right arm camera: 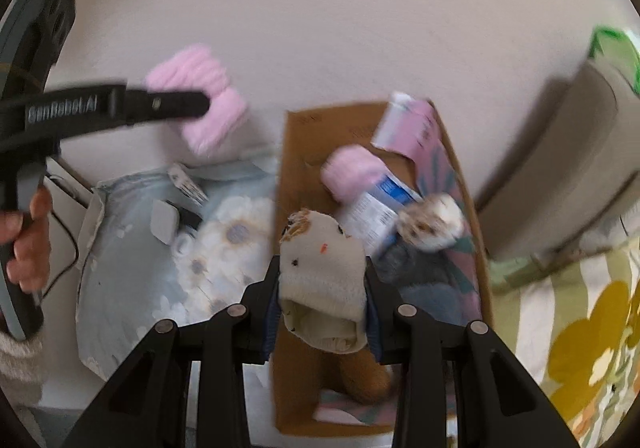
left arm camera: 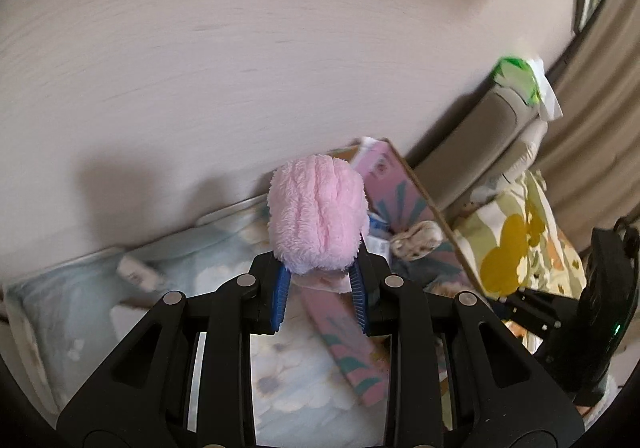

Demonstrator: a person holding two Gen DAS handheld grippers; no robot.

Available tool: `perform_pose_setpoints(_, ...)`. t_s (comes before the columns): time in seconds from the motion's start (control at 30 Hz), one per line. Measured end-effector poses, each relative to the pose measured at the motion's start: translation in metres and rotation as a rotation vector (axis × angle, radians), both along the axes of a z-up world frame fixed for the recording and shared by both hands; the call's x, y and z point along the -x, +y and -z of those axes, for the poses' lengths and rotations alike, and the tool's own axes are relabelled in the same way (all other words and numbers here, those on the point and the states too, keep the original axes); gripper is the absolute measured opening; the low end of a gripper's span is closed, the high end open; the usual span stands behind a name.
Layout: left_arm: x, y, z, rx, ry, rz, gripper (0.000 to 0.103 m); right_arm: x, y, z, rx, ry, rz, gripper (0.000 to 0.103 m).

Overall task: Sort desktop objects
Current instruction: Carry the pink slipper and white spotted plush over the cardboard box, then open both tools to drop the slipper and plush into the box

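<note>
A: Where is the fluffy pink sock?
B: Clenched in the left tool; a cream knitted sock is pinched in the right tool, above the cardboard box.
A: Both should be kept gripped firmly until sorted.

The left gripper is a black plastic linkage frame with round silver rivets at its pivots and ribbed blue pads lining its fingers. The right gripper is built the same way. Just behind the left gripper's black bar, white lettering reads "GenRobot.AI". Below its grey handle, the person's knitted beige sleeve shows.
</note>
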State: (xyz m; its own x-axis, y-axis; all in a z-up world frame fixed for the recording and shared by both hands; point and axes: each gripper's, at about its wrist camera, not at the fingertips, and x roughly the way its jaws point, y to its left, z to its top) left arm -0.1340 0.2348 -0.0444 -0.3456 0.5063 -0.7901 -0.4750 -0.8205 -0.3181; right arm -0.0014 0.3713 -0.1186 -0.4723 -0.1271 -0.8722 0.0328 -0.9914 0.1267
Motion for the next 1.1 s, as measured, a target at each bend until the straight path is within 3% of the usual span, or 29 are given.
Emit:
perform_pose_setpoints(0.33, 0.01, 0.088, 0.032, 0.059, -0.061, 0.127, 0.024, -0.021, 0.031, 0.022, 0.025, -0.095, 0.022, 0.033)
perform_pose_setpoints(0.77, 0.011, 0.103, 0.055, 0.091, -0.099, 0.13, 0.024, -0.013, 0.02, 0.026, 0.057, -0.106, -0.008, 0.033)
perform_pose_setpoints(0.87, 0.012, 0.105, 0.055, 0.105, -0.1, 0.126, 0.027, -0.009, 0.021, 0.026, 0.034, -0.096, 0.01, 0.038)
perform_pose_setpoints(0.9, 0.013, 0.106, 0.057, 0.121, -0.114, 0.115, 0.031, -0.008, 0.022, 0.027, 0.025, -0.096, 0.018, 0.045)
perform_pose_setpoints(0.97, 0.017, 0.106, 0.063, 0.154, -0.156, 0.095, 0.057, -0.005, 0.024, 0.03, 0.008, -0.116, 0.03, 0.06)
perform_pose_setpoints(1.0, 0.017, 0.106, 0.065, 0.163, -0.155, 0.091, 0.094, -0.006, 0.024, 0.03, 0.001, -0.114, 0.036, 0.068)
perform_pose_setpoints(1.03, 0.016, 0.105, 0.064, 0.163, -0.132, 0.086, 0.102, -0.007, 0.025, 0.029, -0.007, -0.101, 0.045, 0.072)
perform_pose_setpoints(1.1, 0.013, 0.102, 0.06, 0.158, -0.093, 0.087, 0.103, -0.01, 0.027, 0.026, -0.015, -0.082, 0.058, 0.078)
